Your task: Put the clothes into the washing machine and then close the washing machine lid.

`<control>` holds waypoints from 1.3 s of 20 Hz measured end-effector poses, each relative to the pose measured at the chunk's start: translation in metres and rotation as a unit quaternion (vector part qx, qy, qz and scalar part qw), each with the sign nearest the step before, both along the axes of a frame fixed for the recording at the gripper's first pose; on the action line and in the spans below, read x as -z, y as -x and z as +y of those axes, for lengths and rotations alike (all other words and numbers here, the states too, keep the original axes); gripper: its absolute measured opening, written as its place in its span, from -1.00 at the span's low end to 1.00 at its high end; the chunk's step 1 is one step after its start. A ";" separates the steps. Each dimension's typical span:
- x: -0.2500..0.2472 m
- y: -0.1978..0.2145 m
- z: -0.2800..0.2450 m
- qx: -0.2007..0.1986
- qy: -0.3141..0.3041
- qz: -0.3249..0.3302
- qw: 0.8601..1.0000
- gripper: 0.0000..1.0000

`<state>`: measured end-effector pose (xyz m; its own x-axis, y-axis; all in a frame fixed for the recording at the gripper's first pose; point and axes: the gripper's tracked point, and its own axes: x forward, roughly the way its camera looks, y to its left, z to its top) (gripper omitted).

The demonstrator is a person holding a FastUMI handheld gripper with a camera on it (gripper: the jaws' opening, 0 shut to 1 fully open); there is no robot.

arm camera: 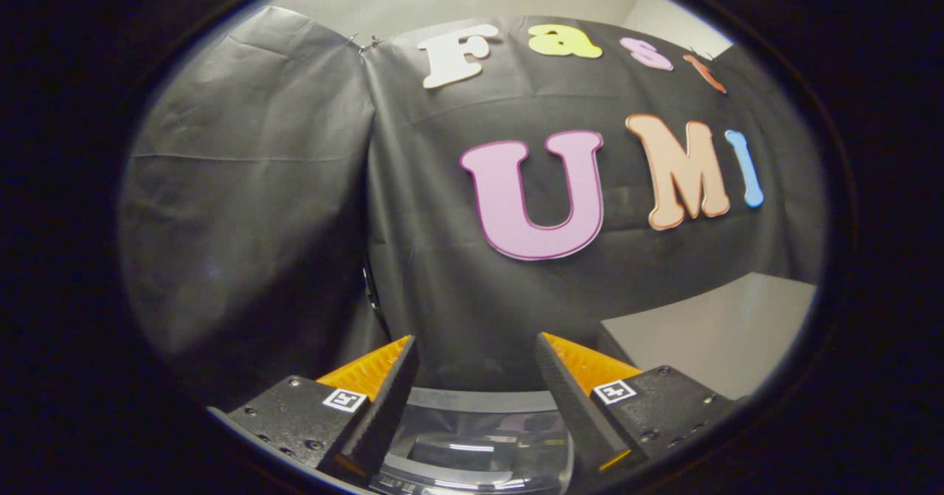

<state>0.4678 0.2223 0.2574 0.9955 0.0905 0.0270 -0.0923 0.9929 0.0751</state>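
Gripper [476, 362] wide open, empty, above the washer's clear lid [479, 443], which lies between the fingers; lid likely rigid, light, slippery: push at its front rim; clothes cannot be made out

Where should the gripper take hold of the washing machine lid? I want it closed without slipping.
Likely its curved front rim. The clear lid lies low between the open gripper's fingers, its surface smooth and glossy, so come down from above and pinch the edge. Whether it has a handle cannot be told.
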 end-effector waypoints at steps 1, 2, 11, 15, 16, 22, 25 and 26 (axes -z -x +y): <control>-0.003 0.011 -0.011 0.009 0.005 -0.003 1.000 0.92; -0.006 0.023 -0.023 0.016 0.008 -0.005 1.000 0.92; 0.026 0.102 -0.152 0.084 0.006 0.005 0.996 0.92; 0.057 0.126 -0.215 0.108 -0.031 -0.004 0.994 0.92; 0.065 0.133 -0.232 0.115 -0.032 -0.007 0.993 0.92; 0.107 0.175 -0.311 0.138 0.009 -0.039 0.990 0.92; 0.138 0.205 -0.328 0.135 0.024 -0.040 0.990 0.94; 0.147 0.216 -0.326 0.124 0.021 -0.046 0.991 0.93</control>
<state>0.2514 -0.1040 0.1104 0.9809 -0.1532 0.1203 0.1499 0.9880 0.0361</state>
